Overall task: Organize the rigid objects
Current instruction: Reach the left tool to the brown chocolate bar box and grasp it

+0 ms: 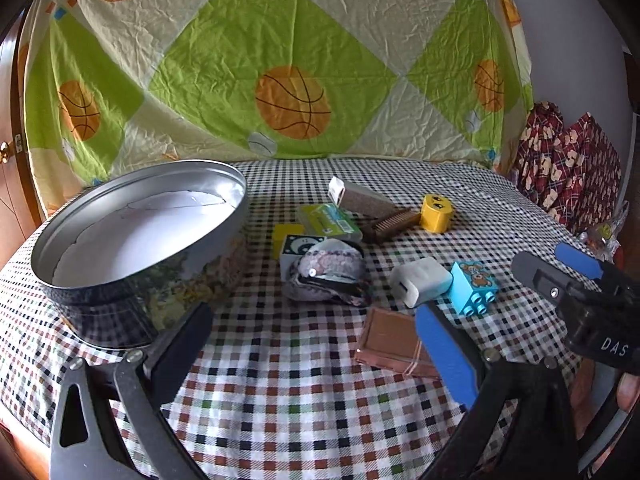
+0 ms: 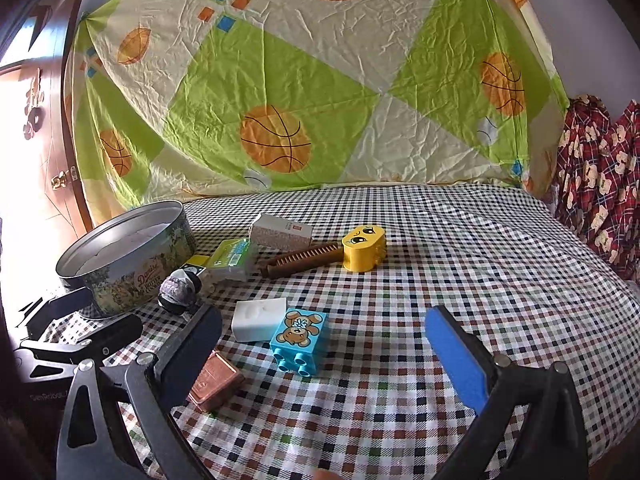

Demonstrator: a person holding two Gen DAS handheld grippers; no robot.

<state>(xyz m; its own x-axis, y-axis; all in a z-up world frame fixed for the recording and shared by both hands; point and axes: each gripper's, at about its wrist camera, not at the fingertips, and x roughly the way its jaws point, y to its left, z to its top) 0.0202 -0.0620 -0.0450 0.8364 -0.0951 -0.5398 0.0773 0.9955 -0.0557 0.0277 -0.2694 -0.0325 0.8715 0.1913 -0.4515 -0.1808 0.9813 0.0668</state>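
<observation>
A round cookie tin (image 1: 136,236) (image 2: 128,256) stands open at the table's left, lined with white paper. Beside it lie a knitted pouch (image 1: 328,276) (image 2: 178,290), a green box (image 1: 330,220) (image 2: 234,256), a brown comb (image 1: 390,224) (image 2: 300,260), a yellow face block (image 1: 436,212) (image 2: 364,250), a white charger (image 1: 420,280) (image 2: 258,318), a blue bear brick (image 1: 474,288) (image 2: 300,338) and a copper box (image 1: 394,342) (image 2: 216,380). My left gripper (image 1: 316,344) is open and empty, before the pouch. My right gripper (image 2: 324,348) (image 1: 560,276) is open and empty, around the blue brick's near side.
A grey-white box (image 1: 360,196) (image 2: 280,232) and a small yellow-black cube (image 1: 294,242) lie behind the pile. A checked cloth (image 2: 460,264) covers the table. A basketball-print sheet (image 1: 280,60) hangs behind; red patterned fabric (image 2: 600,184) is at the right.
</observation>
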